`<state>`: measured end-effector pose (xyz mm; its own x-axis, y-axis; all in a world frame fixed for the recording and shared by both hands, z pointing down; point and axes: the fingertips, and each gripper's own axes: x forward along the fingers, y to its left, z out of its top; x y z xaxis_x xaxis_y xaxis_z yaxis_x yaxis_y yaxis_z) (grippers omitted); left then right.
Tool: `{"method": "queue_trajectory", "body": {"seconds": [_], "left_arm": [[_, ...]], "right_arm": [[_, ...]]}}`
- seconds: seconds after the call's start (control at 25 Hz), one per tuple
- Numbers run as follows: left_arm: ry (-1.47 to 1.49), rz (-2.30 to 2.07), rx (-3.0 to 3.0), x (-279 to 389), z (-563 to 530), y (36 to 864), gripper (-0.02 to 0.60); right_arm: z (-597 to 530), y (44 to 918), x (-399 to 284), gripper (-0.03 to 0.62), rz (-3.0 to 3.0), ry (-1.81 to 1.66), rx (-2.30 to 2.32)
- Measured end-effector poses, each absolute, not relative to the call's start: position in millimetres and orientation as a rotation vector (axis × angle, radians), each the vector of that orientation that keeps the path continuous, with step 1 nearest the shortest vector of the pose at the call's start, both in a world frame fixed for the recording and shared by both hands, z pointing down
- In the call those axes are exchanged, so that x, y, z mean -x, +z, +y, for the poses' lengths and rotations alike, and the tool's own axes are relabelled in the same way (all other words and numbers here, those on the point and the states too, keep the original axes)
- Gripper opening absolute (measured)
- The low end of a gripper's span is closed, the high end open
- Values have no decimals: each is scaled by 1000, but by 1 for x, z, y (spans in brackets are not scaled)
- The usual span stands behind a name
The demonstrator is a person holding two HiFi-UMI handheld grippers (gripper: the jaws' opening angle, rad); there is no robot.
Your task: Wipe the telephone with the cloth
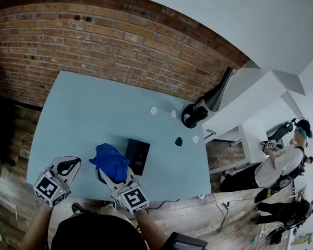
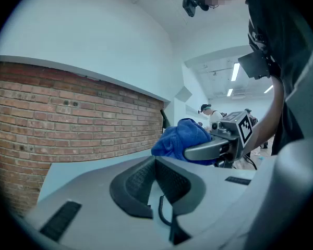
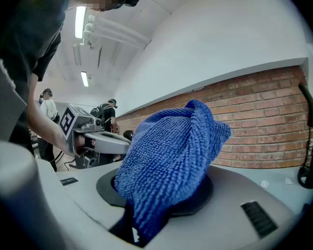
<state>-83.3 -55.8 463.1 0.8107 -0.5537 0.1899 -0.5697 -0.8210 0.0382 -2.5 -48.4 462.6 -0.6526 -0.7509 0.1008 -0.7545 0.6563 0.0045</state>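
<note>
The blue cloth [image 1: 110,160] hangs bunched over the near part of the light blue table [image 1: 83,113], with my right gripper [image 1: 105,175] shut on it. In the right gripper view the cloth [image 3: 172,155] fills the jaws and rises above them. The black telephone [image 1: 137,156] stands just right of the cloth, apart from both grippers. My left gripper [image 1: 73,163] hovers at the table's near left corner, jaws shut with nothing gripped. In its own view the left gripper [image 2: 157,166] looks toward the cloth [image 2: 180,137] and the right gripper [image 2: 219,146]. A thin dark curl shows in the slit between its jaws.
Black headphones [image 1: 194,114] lie at the table's far right, by a dark lamp [image 1: 219,92]. Small white bits [image 1: 154,110] and a small dark object [image 1: 178,141] sit on the table. A brick wall [image 1: 94,40] runs behind it. People [image 1: 281,163] are off to the right.
</note>
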Motion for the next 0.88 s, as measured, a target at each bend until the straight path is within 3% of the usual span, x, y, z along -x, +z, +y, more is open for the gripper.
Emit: {"method": "queue_trajectory", "body": {"seconds": [0.88], "left_arm": [[302, -948, -2844, 85, -57, 474, -12]], "right_arm": [[-96, 461, -49, 181, -2712, 49, -1424]]}}
